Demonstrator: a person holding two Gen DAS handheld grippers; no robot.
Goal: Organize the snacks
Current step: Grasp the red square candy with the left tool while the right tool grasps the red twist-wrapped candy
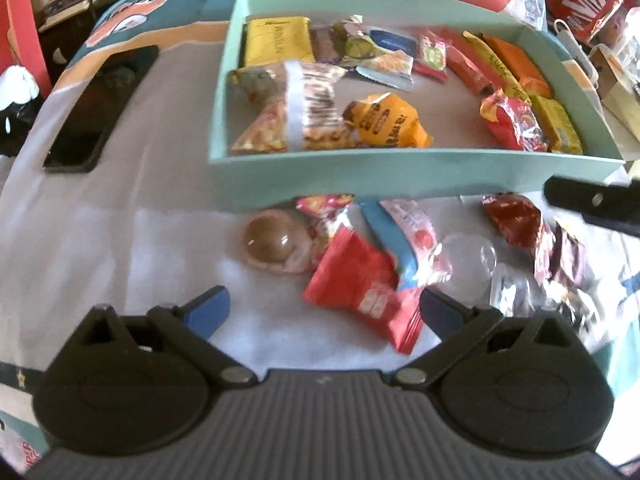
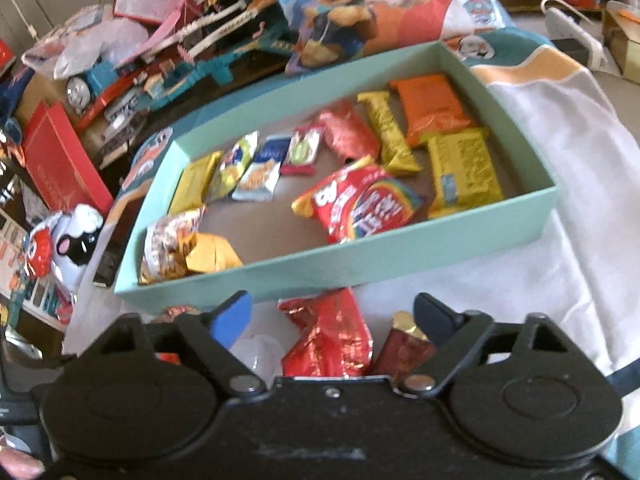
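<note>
ok, your left gripper (image 1: 324, 312) has its fingers spread wide with nothing clamped. the red snack pack (image 1: 362, 294) lies on the surface between them, its corner just beside the right-hand finger; can't tell if it touches. ahead of those fingers sit a round brown jelly cup (image 1: 272, 244) and a blue-and-white wrapper (image 1: 404, 236), then the near wall of the teal box (image 1: 400, 178). inside it you've got a yellow bar (image 1: 278, 40) at the far left corner and an orange pouch (image 1: 386, 120) near the front wall.

your right gripper (image 2: 334, 318) is open too, nothing gripped. a crinkled red foil pack (image 2: 328, 336) lies between its fingers, and a dark red bar with gold end (image 2: 404, 344) sits by the right-hand finger. the teal box (image 2: 360, 268) is just ahead, with a red rainbow-print bag (image 2: 364, 204) near its front wall.
</note>
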